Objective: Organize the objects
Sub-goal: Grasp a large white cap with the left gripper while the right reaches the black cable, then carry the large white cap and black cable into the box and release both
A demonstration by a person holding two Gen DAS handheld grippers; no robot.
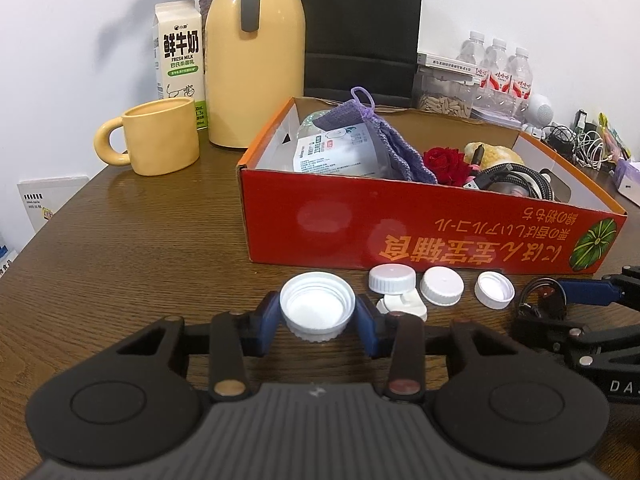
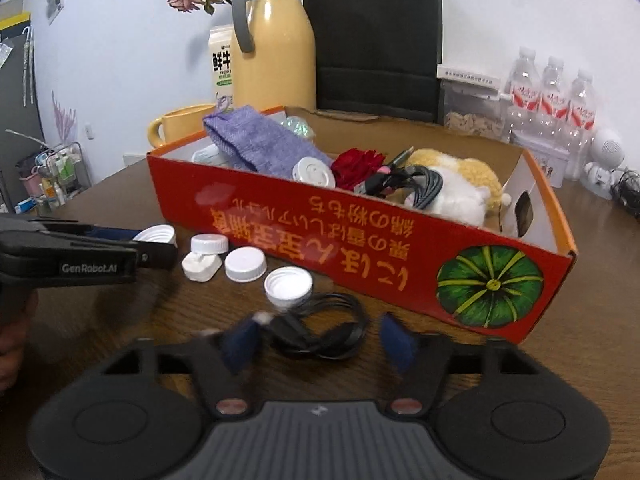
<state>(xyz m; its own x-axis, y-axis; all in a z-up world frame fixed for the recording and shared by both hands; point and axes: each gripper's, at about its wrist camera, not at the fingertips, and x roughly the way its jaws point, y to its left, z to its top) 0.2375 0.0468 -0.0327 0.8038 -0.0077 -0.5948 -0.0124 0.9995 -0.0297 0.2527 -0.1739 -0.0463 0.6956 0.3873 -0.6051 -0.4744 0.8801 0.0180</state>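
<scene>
Two tongs beside the red box: left tongs pinch an upturned white cap; right tongs, half-open, straddle the black cable. Lift the cap level.

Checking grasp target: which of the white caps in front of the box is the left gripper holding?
The left gripper is shut on the leftmost cap, open side up; the other caps lie free to its right.

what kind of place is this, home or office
Probably a home or small office room: a wooden table holds a yellow mug, a milk carton and a thermos jug, with bottled water by the wall.
</scene>
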